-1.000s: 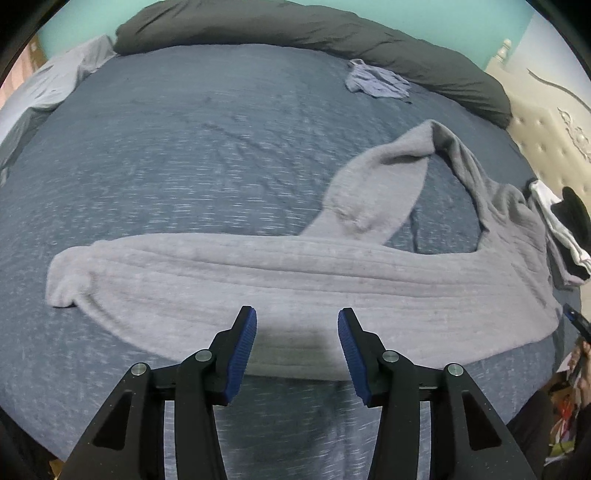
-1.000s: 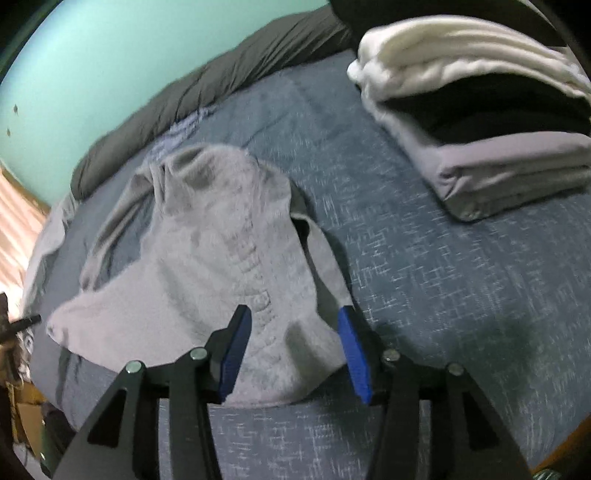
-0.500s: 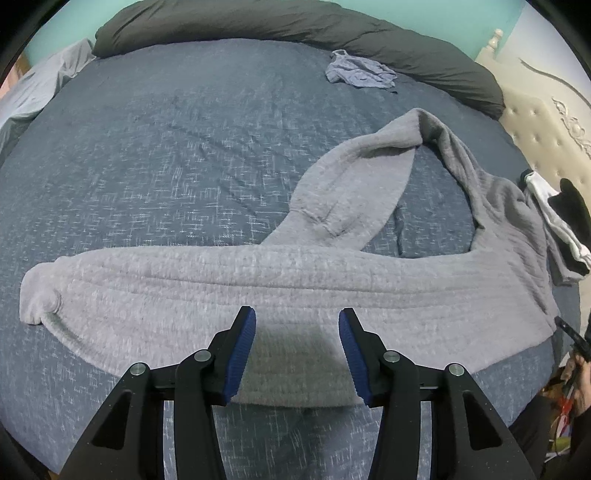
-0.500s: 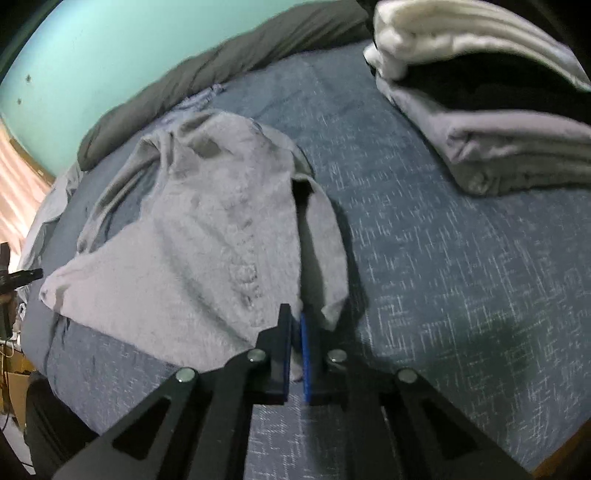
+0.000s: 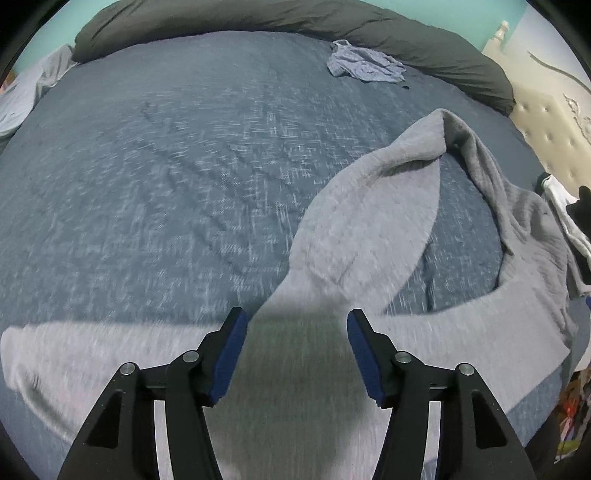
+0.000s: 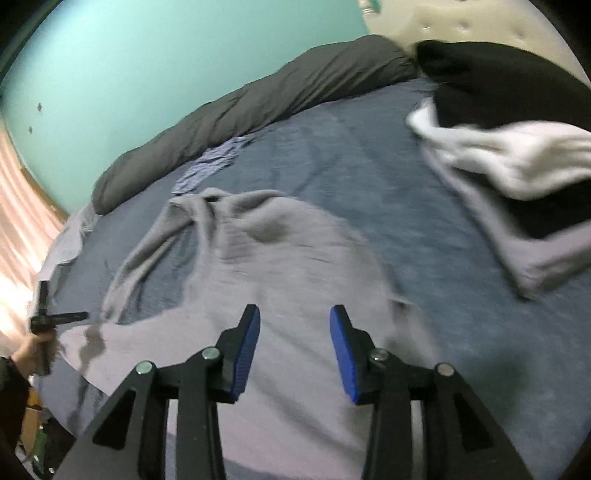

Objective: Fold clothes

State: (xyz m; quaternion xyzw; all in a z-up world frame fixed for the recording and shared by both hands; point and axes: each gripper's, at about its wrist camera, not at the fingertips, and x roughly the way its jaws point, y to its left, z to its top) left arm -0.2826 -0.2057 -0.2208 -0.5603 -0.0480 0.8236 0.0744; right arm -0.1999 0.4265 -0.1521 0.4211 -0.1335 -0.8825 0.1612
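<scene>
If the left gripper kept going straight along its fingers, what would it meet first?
Most likely the grey sweater spread on the bed: the left gripper, jaws opening with nothing between them, aims steeply down at it. The gap above the fabric is unclear.

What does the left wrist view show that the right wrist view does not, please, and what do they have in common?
Only the left wrist view shows the left gripper, its jaws opening above the grey garment with nothing pinched between them, and a pale sheet at the bed's far left.

Only the right wrist view shows the right gripper, its jaws opening with nothing gripped, a hand holding a black device, and the whole folded stack.

Both show the grey garment, the blue bedspread, the dark duvet roll and a crumpled blue cloth.
</scene>
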